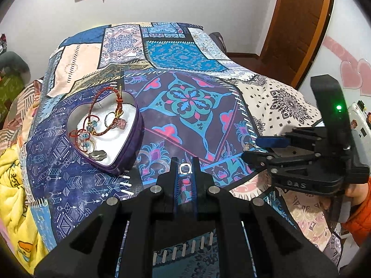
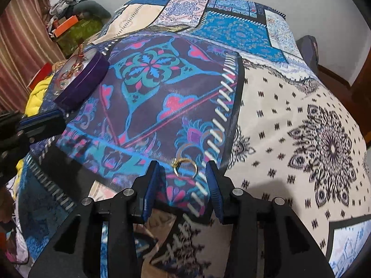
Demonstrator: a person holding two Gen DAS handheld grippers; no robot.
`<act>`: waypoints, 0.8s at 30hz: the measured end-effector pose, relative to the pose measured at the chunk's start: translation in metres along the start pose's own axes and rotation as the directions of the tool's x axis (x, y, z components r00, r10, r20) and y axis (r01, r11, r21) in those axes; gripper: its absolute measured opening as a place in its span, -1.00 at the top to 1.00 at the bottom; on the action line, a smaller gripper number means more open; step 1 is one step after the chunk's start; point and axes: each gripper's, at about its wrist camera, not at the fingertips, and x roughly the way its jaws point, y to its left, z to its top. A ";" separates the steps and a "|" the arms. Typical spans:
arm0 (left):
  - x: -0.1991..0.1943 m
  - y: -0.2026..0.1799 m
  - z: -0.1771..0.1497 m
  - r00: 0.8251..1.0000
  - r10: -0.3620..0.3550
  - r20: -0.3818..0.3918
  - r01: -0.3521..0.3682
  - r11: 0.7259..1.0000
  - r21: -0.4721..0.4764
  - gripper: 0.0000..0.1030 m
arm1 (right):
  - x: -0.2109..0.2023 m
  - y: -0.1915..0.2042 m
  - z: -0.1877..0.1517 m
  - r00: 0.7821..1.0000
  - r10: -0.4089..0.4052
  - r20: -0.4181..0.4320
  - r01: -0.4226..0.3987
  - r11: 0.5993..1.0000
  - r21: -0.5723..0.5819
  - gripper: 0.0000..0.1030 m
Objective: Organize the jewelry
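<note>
The left claw (image 1: 185,169) is clamped on a silver ring (image 1: 184,168), held near the heart-shaped box (image 1: 129,153), where other jewelry is already collected. The right claw (image 2: 184,173) stands apart, straddling a gold ring (image 2: 185,167) lying on the bed (image 2: 289,115), positioned for pickup.

Heart box (image 1: 105,131) sits on bed (image 1: 190,106), left of centre; bracelets (image 1: 104,113) and rings inside box; ring (image 1: 185,168) held between left gripper (image 1: 185,170) jaws, right of box; second ring (image 2: 185,167) on bed between right gripper (image 2: 184,180) jaws, untouched.
</note>
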 end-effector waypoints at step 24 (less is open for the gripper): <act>-0.035 0.013 0.007 0.997 0.017 0.079 -0.014 0.999 -0.041 0.84 | -0.048 0.017 0.023 0.986 0.065 0.151 -0.070 0.997 0.023 0.55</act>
